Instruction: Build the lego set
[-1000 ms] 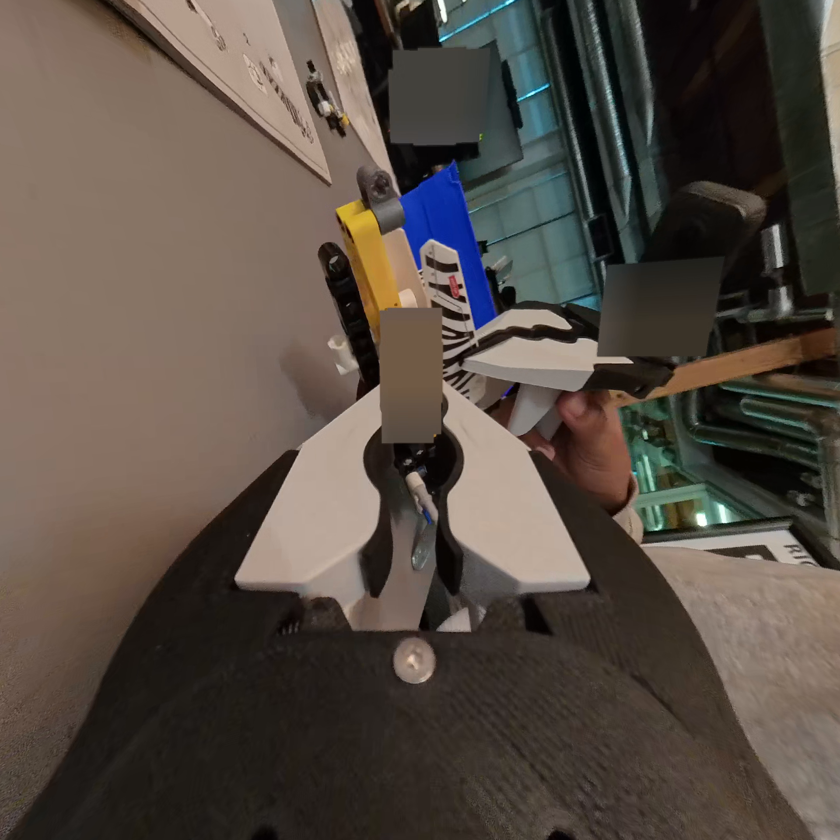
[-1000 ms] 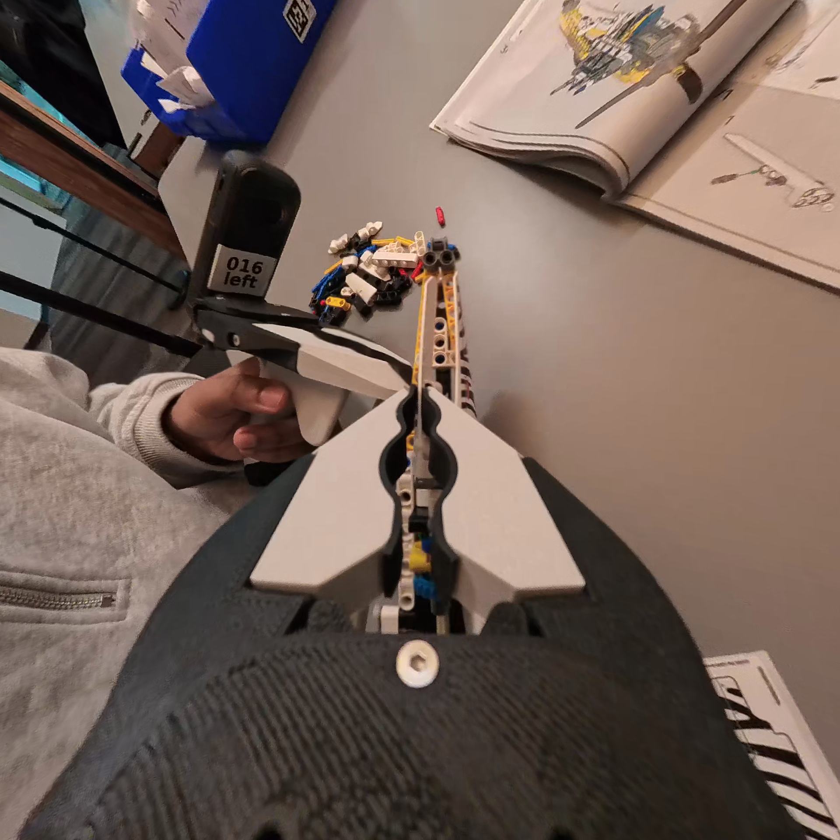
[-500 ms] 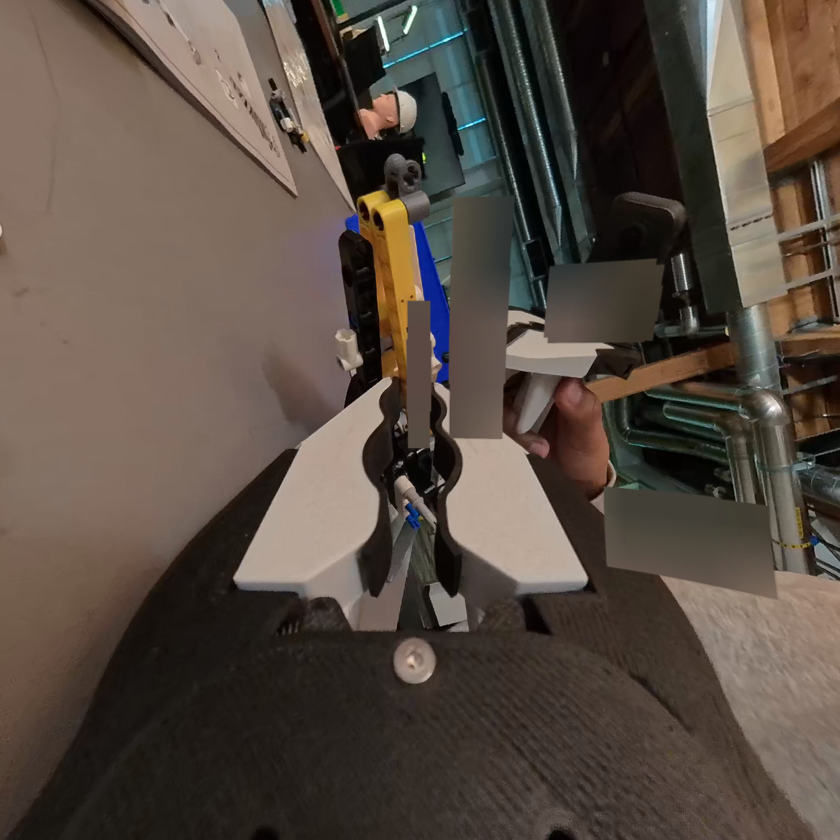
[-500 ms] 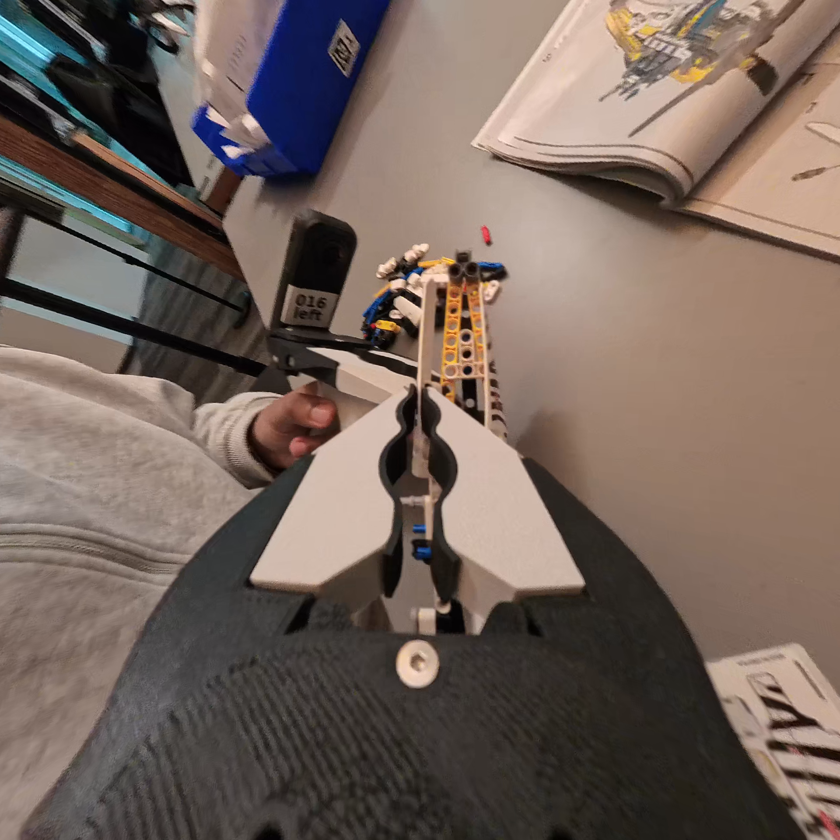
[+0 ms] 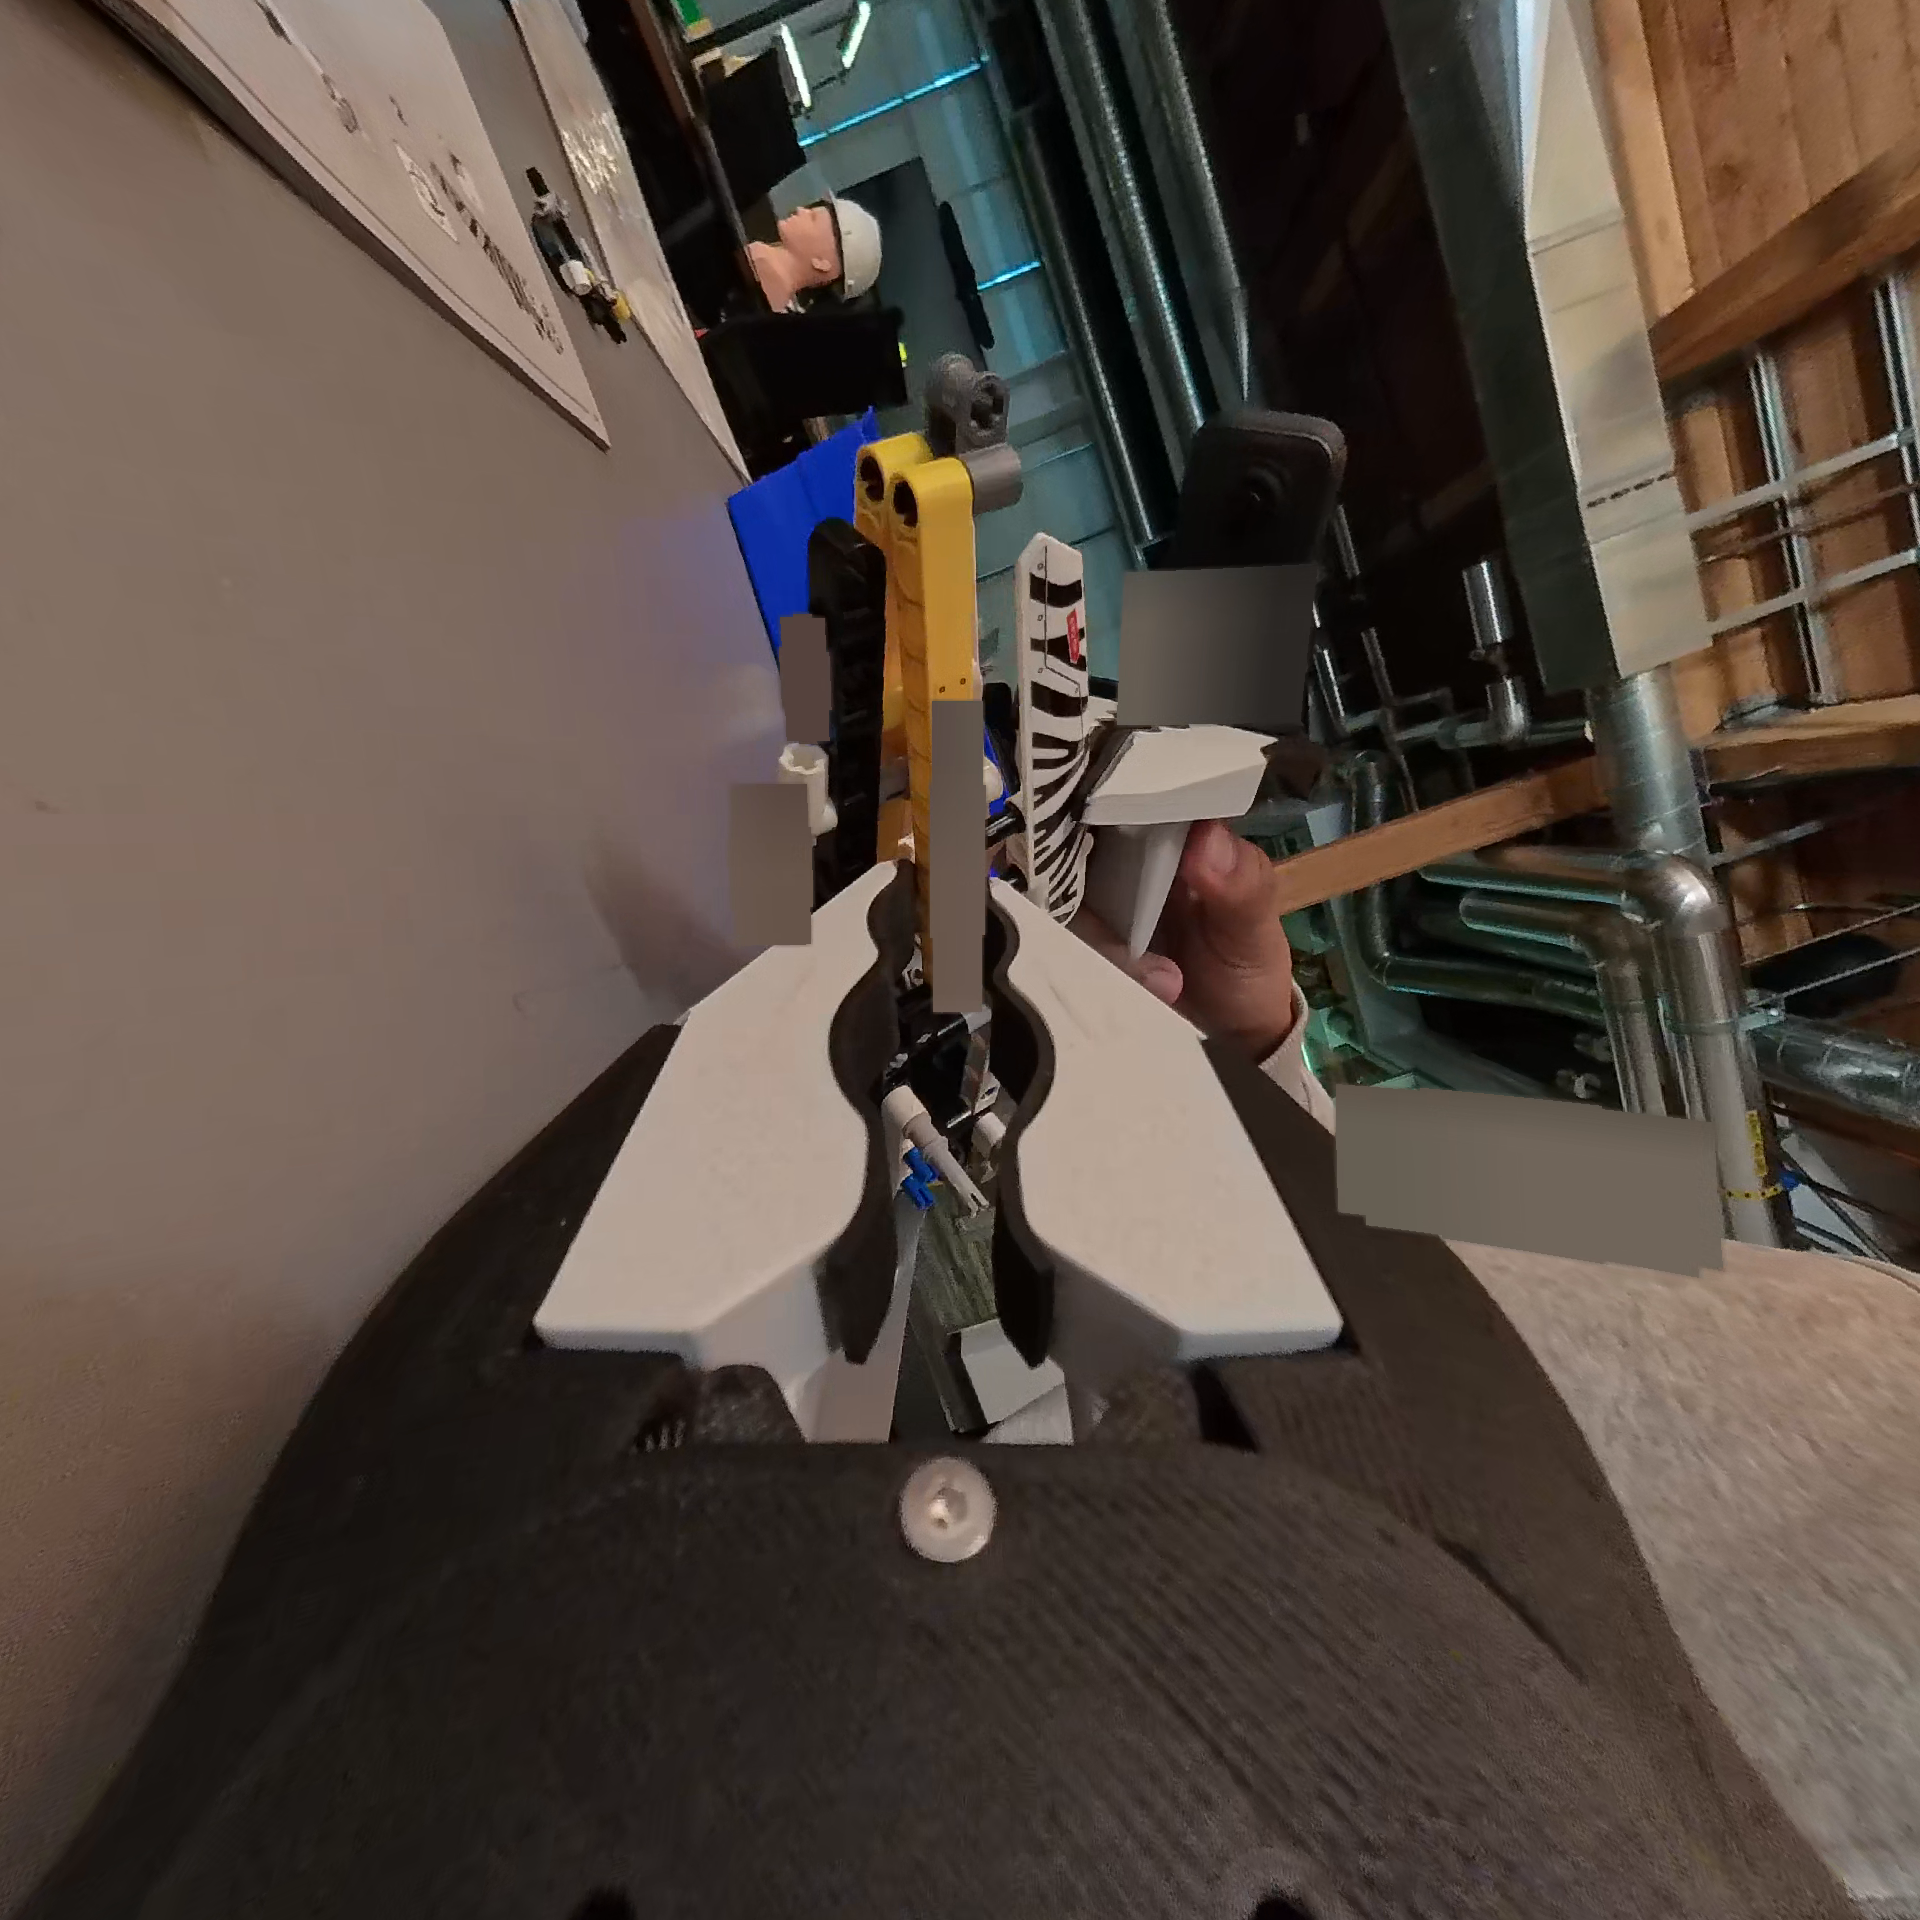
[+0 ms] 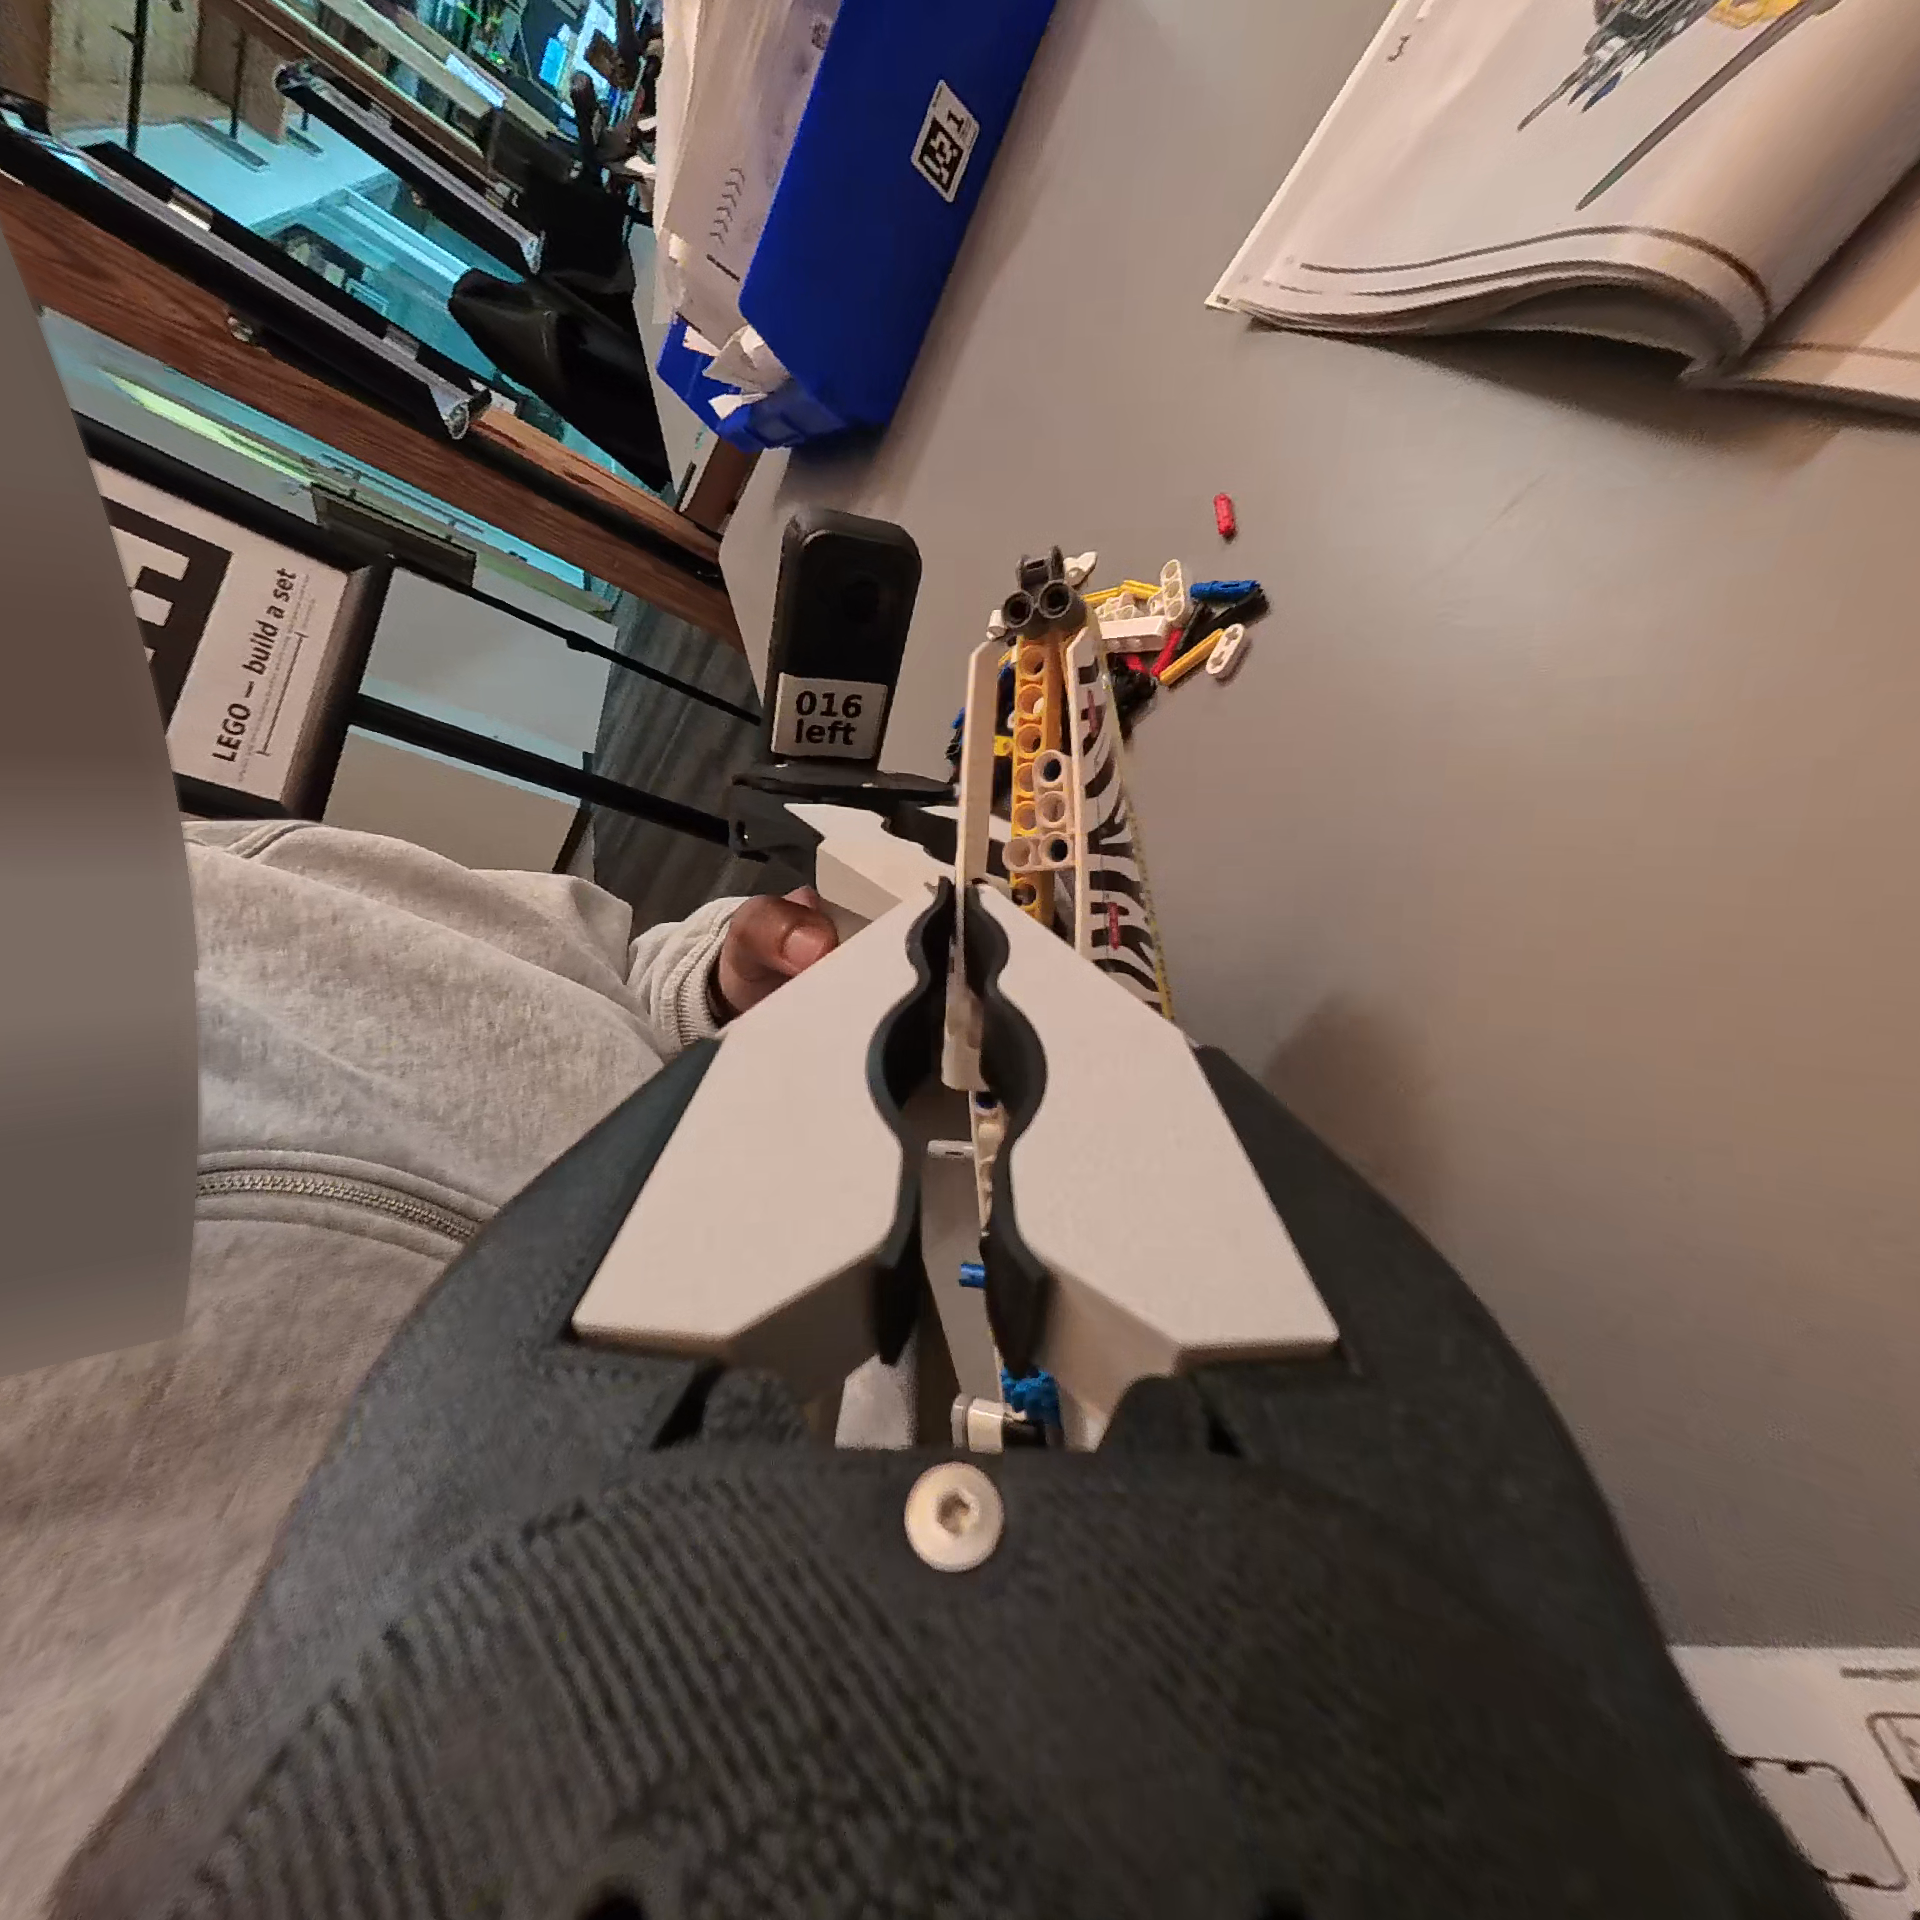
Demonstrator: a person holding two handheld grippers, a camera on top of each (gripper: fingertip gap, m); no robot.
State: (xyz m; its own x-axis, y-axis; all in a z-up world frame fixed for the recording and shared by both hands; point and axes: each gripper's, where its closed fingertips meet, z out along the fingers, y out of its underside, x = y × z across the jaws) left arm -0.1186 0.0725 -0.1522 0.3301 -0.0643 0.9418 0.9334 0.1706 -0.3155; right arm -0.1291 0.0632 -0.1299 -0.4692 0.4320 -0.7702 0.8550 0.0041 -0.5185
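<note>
Grey desk point(image 6: 1558, 831), broad and matte, carrying everything. Open instruction booklet point(image 6: 1621, 208) at far edge of the right wrist view, pages spread flat. Blue bin point(image 6: 873, 239) near desk corner, white paper bags inside, coded sticker on its side. Second printed sheet point(image 6: 1829, 1766) at lower right corner, partly cut off.

Lego assembly point(image 6: 1049, 790): long, narrow, yellow holed beams at core, white panels with black zebra striping on the sides, grey connectors at far tip. Held up off the desk between both grippers, tip pointing away toward the loose pile. Same assembly in the left wrist view point(image 5: 925, 644), yellow beams upright, black beam alongside, striped panel to the right.

Right gripper point(image 6: 961, 914): fingers drawn narrow, clamped on a thin white panel of the assembly. Left gripper point(image 5: 940, 894): fingers narrow, closed on the yellow-beam end; blurred patches hide part of the contact. Left gripper also visible in the right wrist view, hand point(image 6: 774, 951) on its handle, grey sleeve behind.

Loose lego pieces point(image 6: 1184, 629) in a small heap on the desk beyond the assembly tip: white, yellow, black, blue. Single red pin point(image 6: 1225, 514) apart from the heap.
</note>
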